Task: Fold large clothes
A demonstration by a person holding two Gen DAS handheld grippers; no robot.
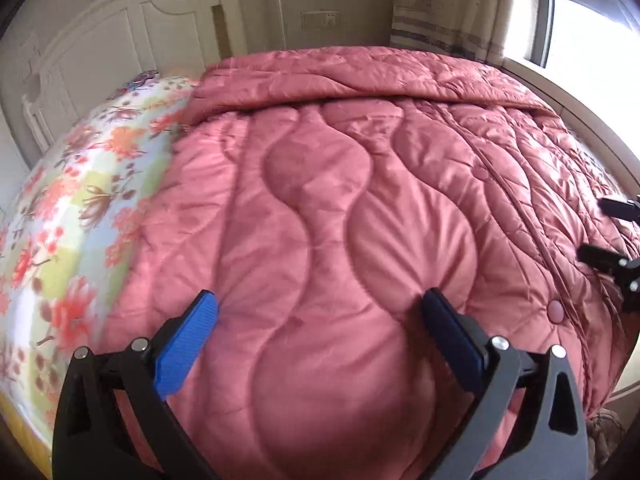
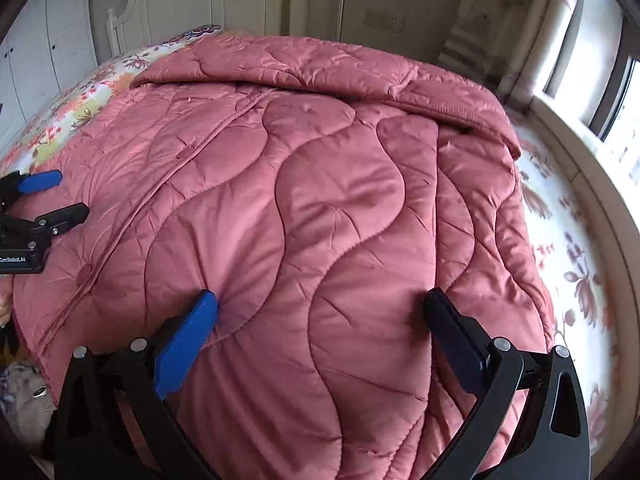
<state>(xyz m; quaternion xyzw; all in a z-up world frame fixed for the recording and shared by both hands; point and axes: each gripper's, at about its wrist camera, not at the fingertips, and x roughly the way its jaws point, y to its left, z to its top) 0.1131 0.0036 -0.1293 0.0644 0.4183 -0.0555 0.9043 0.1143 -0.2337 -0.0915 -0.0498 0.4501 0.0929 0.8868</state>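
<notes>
A large pink quilted coat point(image 1: 340, 208) lies spread on the bed, with snap buttons along its front placket; it also fills the right wrist view point(image 2: 320, 200). Its far part is folded over toward me. My left gripper point(image 1: 320, 308) is open, its fingertips pressing on or just above the coat's left half. My right gripper point(image 2: 320, 304) is open over the coat's right half in the same way. Each gripper shows at the edge of the other's view: the right gripper point(image 1: 600, 228) and the left gripper point(image 2: 60, 196), both open.
The coat lies on a floral bedsheet point(image 1: 72, 208), also seen to the right point(image 2: 572, 248). A white headboard point(image 1: 100, 48) stands at the far left. A curtain point(image 1: 440, 4) and a window point(image 1: 584, 20) are at the far right. Another cloth point(image 2: 24, 400) lies low beside the bed.
</notes>
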